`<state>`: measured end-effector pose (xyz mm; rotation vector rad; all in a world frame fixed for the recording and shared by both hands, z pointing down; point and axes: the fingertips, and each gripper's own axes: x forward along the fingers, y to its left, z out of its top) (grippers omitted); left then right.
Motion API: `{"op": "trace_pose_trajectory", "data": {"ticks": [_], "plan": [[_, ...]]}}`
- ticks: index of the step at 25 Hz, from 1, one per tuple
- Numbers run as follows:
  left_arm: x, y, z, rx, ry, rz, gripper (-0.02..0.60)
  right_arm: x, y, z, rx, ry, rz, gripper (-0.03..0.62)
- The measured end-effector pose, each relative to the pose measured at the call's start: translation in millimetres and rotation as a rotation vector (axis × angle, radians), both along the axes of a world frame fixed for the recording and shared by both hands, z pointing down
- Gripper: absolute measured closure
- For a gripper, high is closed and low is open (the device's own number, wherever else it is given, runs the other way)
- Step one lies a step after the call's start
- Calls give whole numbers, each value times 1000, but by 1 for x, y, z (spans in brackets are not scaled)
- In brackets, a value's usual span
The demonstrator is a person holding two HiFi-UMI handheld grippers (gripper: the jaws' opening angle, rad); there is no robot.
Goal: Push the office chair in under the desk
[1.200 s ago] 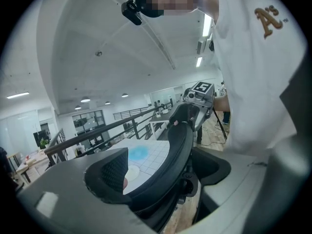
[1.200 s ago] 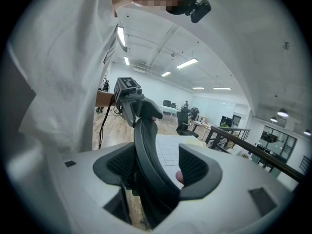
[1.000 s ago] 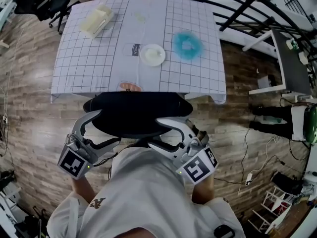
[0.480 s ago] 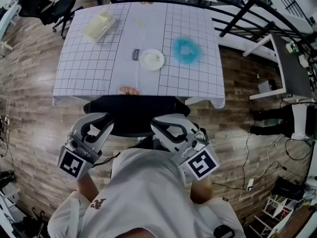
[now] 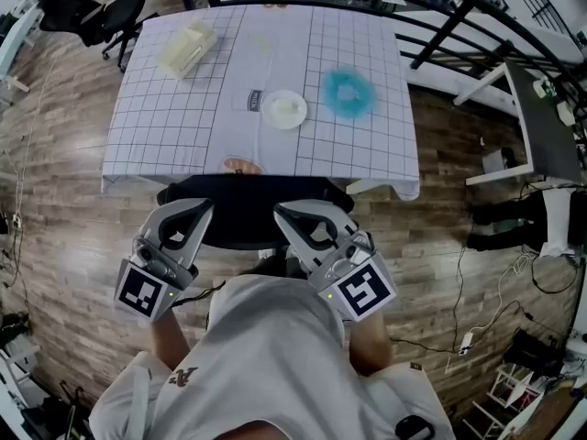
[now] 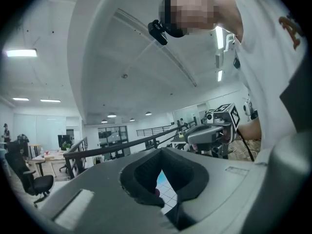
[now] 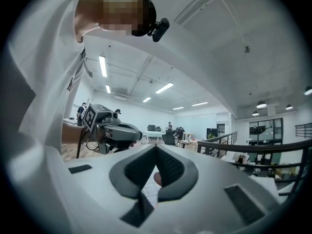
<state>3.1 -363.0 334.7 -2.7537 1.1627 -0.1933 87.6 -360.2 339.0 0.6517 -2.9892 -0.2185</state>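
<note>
The black office chair (image 5: 248, 211) stands in front of me, its far edge at the near edge of the desk (image 5: 174, 126) with the grid cloth. My left gripper (image 5: 205, 208) lies over the chair's left part and my right gripper (image 5: 279, 212) over its middle; both point toward the desk. The jaws of both have just been closing and now meet, shut with nothing between them. In the left gripper view the left gripper (image 6: 161, 150) shows only grid cloth through its pad gap. The same holds for the right gripper (image 7: 156, 146) in its own view.
On the desk are a white plate (image 5: 284, 108), a blue fluffy thing (image 5: 348, 92), a cream box (image 5: 186, 46) and a small reddish item (image 5: 240, 164) at the near edge. Another black chair (image 5: 92, 12) stands far left. Black railings (image 5: 459, 16) and floor cables (image 5: 477, 328) are on the right.
Both grippers' jaws went from wide open around the chair's near edge to shut. Both grippers rose and swung forward over the chair, closer together.
</note>
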Motion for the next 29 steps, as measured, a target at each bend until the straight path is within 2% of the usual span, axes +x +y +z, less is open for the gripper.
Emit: {"op": "trace_pose_trajectory", "data": {"ticks": [13,29], "plan": [[-2,-3,0,-32,45,17,580,-4,-6,12,-45,1,3,591],[-5,-4,-2,-42,66,30,580,-7,-6,13,-42,15,-8,589]]}}
